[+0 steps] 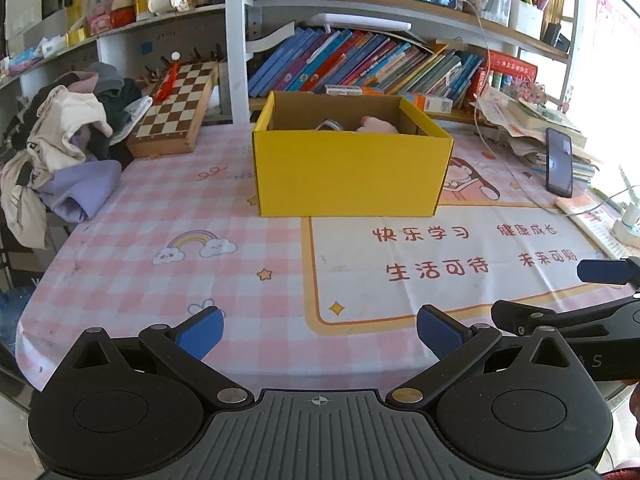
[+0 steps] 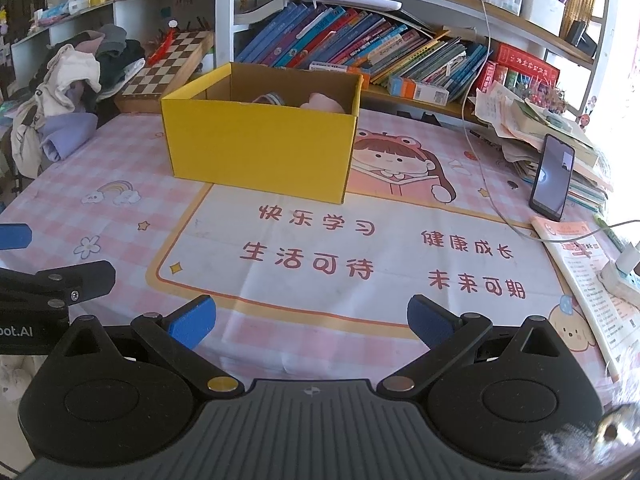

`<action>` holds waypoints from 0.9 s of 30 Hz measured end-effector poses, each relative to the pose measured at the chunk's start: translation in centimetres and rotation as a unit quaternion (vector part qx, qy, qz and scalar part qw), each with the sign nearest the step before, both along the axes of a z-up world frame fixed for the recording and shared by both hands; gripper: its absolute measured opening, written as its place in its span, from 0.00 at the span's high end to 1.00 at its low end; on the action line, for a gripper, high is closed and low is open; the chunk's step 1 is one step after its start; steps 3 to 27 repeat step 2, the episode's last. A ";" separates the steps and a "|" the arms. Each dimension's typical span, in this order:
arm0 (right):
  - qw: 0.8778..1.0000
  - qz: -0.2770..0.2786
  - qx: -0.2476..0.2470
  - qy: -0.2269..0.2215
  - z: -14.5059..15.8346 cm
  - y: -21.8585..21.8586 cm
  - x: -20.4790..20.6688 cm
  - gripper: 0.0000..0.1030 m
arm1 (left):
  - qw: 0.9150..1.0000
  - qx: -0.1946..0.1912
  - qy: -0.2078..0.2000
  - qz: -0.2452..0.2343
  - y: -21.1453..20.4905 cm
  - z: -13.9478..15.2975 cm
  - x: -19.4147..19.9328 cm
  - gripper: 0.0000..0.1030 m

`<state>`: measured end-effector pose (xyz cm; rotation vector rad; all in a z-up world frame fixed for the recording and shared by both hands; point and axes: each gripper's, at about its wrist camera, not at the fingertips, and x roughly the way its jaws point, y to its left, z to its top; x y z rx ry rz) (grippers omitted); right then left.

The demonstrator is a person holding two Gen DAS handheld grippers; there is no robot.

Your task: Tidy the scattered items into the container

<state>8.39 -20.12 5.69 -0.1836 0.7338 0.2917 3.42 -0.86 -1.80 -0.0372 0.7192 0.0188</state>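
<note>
A yellow cardboard box (image 1: 348, 168) (image 2: 260, 148) stands open-topped in the middle of the table. Inside it I see a pink soft thing (image 1: 378, 125) (image 2: 322, 102) and a roll of tape (image 1: 330, 125) (image 2: 270, 99). My left gripper (image 1: 320, 334) is open, low over the near table edge, well short of the box, with nothing between its blue pads. My right gripper (image 2: 312, 322) is likewise open and empty, over the printed mat. Each gripper shows at the edge of the other's view: the right one (image 1: 604, 292), the left one (image 2: 52, 276).
A pile of clothes (image 1: 60, 148) and a chessboard case (image 1: 176, 108) lie at the back left. A propped phone (image 2: 552, 178), a cable, stacked papers and a booklet (image 2: 588, 284) crowd the right side. Shelves of books (image 1: 360, 64) rise behind the box.
</note>
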 end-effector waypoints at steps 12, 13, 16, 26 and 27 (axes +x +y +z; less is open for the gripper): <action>1.000 0.000 0.000 0.001 0.0 0.0 0.1 0.00 | 1.000 -0.003 0.000 0.000 0.1 0.0 0.2 0.00; 1.000 0.000 0.000 0.001 0.0 0.0 0.1 0.00 | 1.000 -0.003 0.000 0.000 0.1 0.0 0.2 0.00; 1.000 0.000 0.000 0.001 0.0 0.0 0.1 0.00 | 1.000 -0.003 0.000 0.000 0.1 0.0 0.2 0.00; 1.000 0.000 0.000 0.001 0.0 0.0 0.1 0.00 | 1.000 -0.003 0.000 0.000 0.1 0.0 0.2 0.00; 1.000 0.000 0.000 0.001 0.0 0.0 0.1 0.00 | 1.000 -0.003 0.000 0.000 0.1 0.0 0.2 0.00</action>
